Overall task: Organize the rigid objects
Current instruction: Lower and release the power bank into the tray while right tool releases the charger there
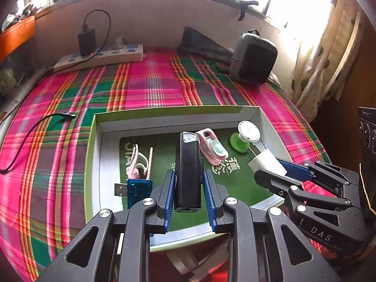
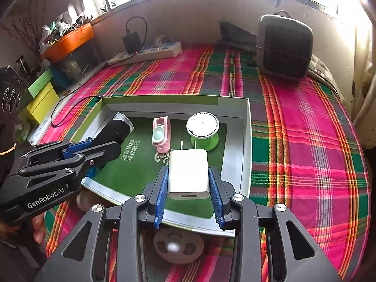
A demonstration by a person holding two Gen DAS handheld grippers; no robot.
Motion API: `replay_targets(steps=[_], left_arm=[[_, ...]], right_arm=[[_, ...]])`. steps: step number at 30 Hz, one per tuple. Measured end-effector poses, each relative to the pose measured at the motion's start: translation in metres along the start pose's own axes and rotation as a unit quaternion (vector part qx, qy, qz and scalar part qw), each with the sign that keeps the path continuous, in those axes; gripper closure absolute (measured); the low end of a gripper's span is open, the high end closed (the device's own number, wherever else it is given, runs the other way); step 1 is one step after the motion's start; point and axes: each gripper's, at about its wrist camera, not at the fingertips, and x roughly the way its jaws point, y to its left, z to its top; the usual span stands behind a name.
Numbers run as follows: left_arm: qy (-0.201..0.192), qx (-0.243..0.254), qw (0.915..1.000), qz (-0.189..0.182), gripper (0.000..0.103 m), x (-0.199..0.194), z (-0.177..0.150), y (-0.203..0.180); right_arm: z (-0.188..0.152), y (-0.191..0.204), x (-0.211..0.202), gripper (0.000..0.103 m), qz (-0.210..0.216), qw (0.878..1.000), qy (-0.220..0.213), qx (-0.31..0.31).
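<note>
Placement is the step in hand, as you carry 2 things over the tray at once.

Left wrist view: your left gripper (image 1: 189, 188) is closed on a black stick-shaped device (image 1: 188, 169), clear cap pointing away, blue pads (image 1: 171, 192) pressed to its long sides. It hangs above the green mat of the tray (image 1: 164, 115). Below lie a pink clip (image 1: 212, 148), a green-and-white spool (image 1: 244, 134), a pink curved item (image 1: 138, 162) and a blue USB stick (image 1: 136, 188). Lower it into the bare strip between the pink curved item and the clip, keep it parallel to them, and let go only once it rests on the mat.

Right wrist view: your right gripper (image 2: 189, 183) stands partly open yet clamped on a white charger (image 2: 188, 171), prongs forward, over the tray's near right part. The spool sits just ahead, so set the charger down short of it; watch the other gripper close by.

Bed or table under the tray wears a pink and green plaid cloth (image 2: 305, 129). A power strip (image 2: 145, 52), a dark speaker-like box (image 2: 284, 44) and bright windows lie behind.
</note>
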Motion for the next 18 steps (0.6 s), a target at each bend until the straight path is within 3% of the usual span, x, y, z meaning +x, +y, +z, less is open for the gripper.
replay_targets(steps=[18], left_arm=[[0.019,0.000,0.9997,0.018,0.080,0.026,0.004,0.001]], right_arm=[[-0.001,0.001,0.016,0.068,-0.011,1.000,0.005,-0.020]])
